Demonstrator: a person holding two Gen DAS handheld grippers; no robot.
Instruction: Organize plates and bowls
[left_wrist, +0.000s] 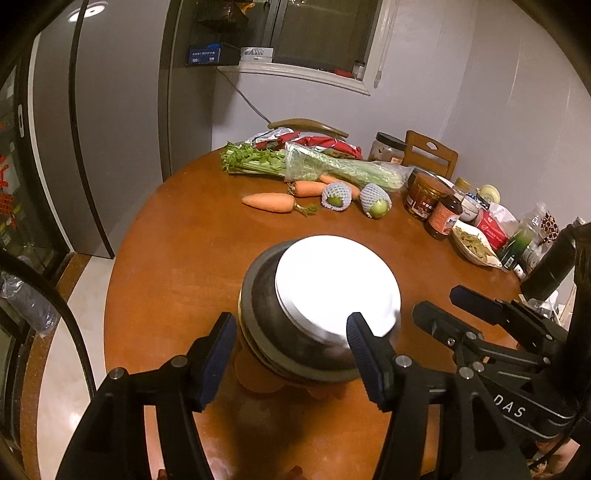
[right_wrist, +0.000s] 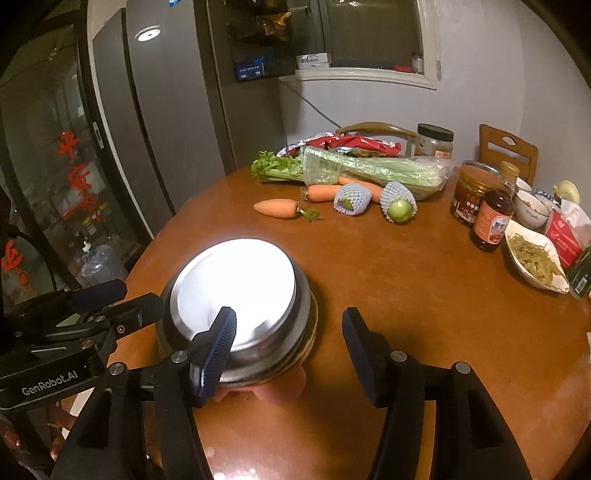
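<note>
Sitting near the front edge of the round brown wooden table (left_wrist: 177, 236), the shiny round steel bowl (left_wrist: 295, 332) carries a white plate (left_wrist: 332, 284) and rests on pink ware, a compact stack. Flanking that bowl, the left gripper (left_wrist: 291, 354) and right gripper (right_wrist: 290, 350) gape wide, empty. Readable: "GenRobot.AI", "DAS".
</note>
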